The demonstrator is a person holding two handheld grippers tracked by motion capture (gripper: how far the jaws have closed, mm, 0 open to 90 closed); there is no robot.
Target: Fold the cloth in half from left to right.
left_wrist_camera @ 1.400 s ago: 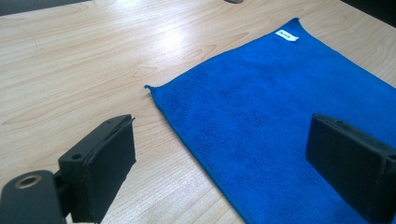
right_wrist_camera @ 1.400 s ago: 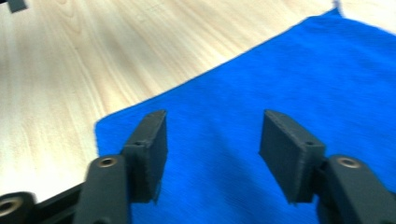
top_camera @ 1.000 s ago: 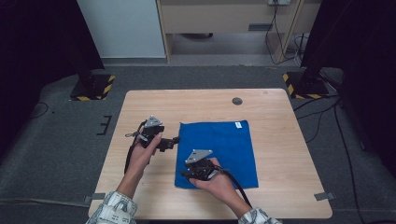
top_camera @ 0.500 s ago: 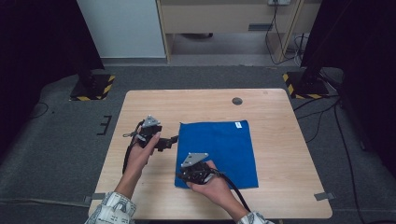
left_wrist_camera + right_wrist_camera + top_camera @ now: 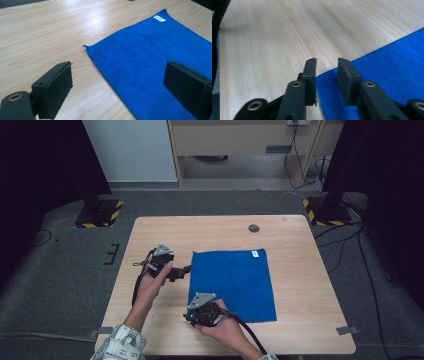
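cloth: a blue cloth (image 5: 233,284) lies flat and unfolded on the wooden table (image 5: 300,270), a little toward the person's side of its middle; every place below is told from this cloth.
cloth label: a small white label (image 5: 255,253) sits on the cloth near its far right corner; in the left gripper view it shows at the far end of the blue (image 5: 160,18).
left gripper: the left gripper (image 5: 186,269) is held in the person's left hand (image 5: 152,282) just off the cloth's left edge, near its far left corner, pointing toward the cloth.
left gripper jaws: wide apart with nothing between the pads – in the left gripper view (image 5: 130,87) one jaw hangs over bare wood and the other over the blue, with the cloth's left edge running between them.
right gripper: the right gripper (image 5: 192,316) is held in the person's right hand (image 5: 225,330) at the cloth's near left corner.
right gripper jaws: narrow but not closed – in the right gripper view (image 5: 327,72) a slim gap shows between the pads, and the corner edge of the cloth lies under that gap; the jaws have just been opening again after a brief squeeze, and the pads do not press on the cloth.
table mark: a small dark round spot (image 5: 254,228) lies on the wood beyond the cloth's far edge, well apart from it.
floor: grey carpet (image 5: 60,285) surrounds the table.
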